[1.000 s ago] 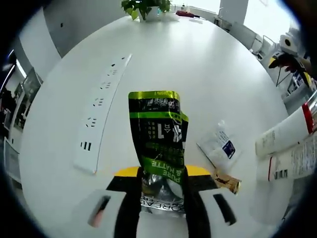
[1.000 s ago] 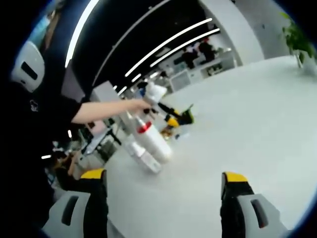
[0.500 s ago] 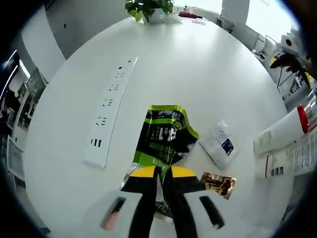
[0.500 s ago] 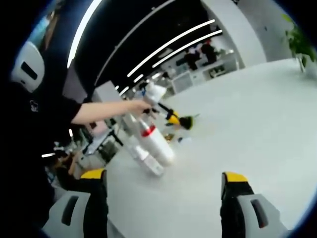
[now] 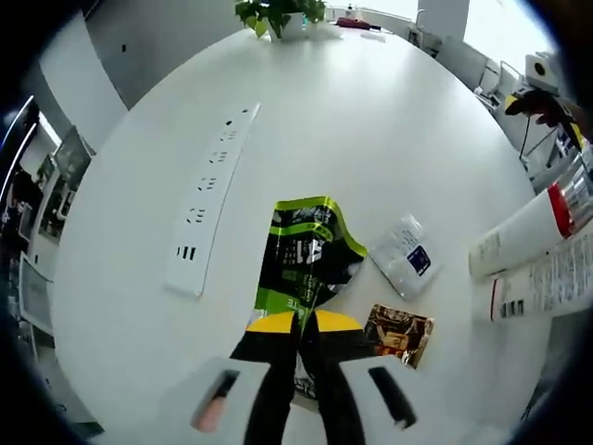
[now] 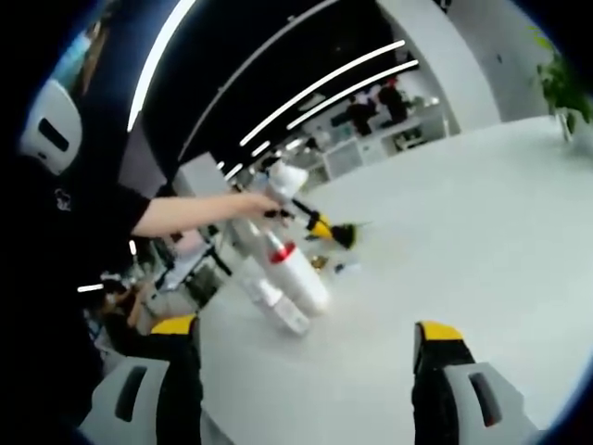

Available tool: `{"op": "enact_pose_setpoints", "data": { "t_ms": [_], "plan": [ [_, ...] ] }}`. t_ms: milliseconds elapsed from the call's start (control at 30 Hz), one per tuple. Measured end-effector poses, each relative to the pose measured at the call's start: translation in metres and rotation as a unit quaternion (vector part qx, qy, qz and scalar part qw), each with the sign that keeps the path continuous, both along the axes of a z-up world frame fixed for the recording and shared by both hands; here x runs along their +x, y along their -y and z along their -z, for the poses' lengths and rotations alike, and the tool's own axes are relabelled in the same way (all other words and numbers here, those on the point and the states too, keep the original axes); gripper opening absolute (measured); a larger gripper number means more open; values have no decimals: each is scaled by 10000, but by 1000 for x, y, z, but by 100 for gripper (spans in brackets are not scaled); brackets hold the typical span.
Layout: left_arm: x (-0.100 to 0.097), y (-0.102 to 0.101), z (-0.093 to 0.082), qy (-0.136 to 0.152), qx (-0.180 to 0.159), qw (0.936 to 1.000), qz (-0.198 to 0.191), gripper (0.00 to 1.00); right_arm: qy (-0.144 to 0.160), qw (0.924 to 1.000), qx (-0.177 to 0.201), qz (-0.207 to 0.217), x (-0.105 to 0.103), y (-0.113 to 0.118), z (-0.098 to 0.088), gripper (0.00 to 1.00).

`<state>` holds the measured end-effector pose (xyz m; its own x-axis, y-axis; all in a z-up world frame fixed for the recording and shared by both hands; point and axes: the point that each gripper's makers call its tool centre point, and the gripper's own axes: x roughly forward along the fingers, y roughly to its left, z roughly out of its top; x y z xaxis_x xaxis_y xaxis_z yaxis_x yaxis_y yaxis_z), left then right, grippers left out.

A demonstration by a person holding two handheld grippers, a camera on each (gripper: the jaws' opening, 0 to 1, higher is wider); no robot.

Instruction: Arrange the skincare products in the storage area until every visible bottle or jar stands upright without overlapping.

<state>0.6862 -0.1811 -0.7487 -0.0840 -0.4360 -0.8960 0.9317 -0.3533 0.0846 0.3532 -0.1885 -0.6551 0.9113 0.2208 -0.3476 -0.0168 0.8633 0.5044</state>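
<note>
Green-and-black sachet pinched flat on the white table, right tool spread over bare tabletop.

Nearest in the left gripper view: left gripper (image 5: 298,326) clenched on the near end of the sachet (image 5: 304,252), lying flat, lettering too small to read. Just right of it, a brown packet (image 5: 398,333) and a white packet (image 5: 406,259) with a blue mark, apart from each other. At the right edge, two white tubes (image 5: 533,250) lying side by side, one with a red band, the other with a barcode. Left of the sachet, a white power strip (image 5: 213,197), wide bare table (image 5: 371,120) beyond, a potted plant (image 5: 274,13) at the far rim. In the right gripper view: right gripper (image 6: 306,357) spread wide, gripping nothing, open tabletop ahead; farther off, a person's hand (image 6: 252,202) guiding the other tool.
</note>
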Motion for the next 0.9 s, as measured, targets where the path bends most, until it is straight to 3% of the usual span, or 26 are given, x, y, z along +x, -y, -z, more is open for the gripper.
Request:
{"op": "enact_pose_setpoints", "data": {
  "t_ms": [900],
  "plan": [
    [-15,-3,-71,271,-588,9977,178,5,299,9993,-132,-171,3,-13,-31,93]
  ]
}}
